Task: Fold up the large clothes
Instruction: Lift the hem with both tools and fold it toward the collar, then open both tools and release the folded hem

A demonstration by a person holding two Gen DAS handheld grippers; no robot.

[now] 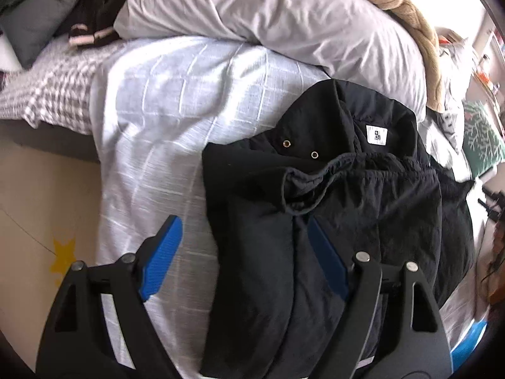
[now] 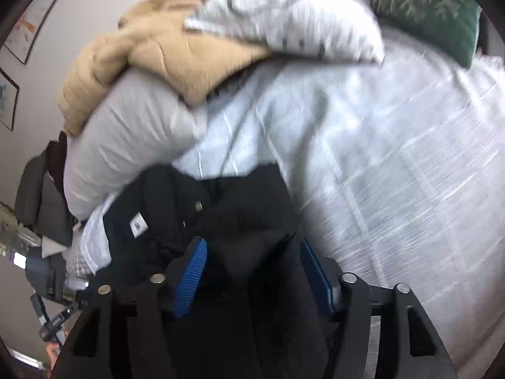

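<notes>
A black jacket (image 1: 363, 195) lies bunched on the pale blue checked bed cover (image 1: 164, 120). Its white neck label (image 1: 376, 134), two brass snaps and a gathered elastic hem face up. My left gripper (image 1: 243, 224) hovers open over the jacket's near left edge, with one blue pad (image 1: 164, 252) above the cover and the other above the black cloth. In the right wrist view the same jacket (image 2: 240, 208) lies below my right gripper (image 2: 252, 241). That gripper is open too, its blue pads (image 2: 195, 268) standing apart on either side of a hump of black fabric.
A grey pillow (image 1: 271, 15) and a tan fluffy blanket (image 2: 151, 47) are piled at the head of the bed. A green patterned cushion (image 2: 435, 9) lies at the far right. The bed's left edge drops to a beige floor (image 1: 41, 208). Dark clothes (image 1: 94, 9) sit beyond the pillow.
</notes>
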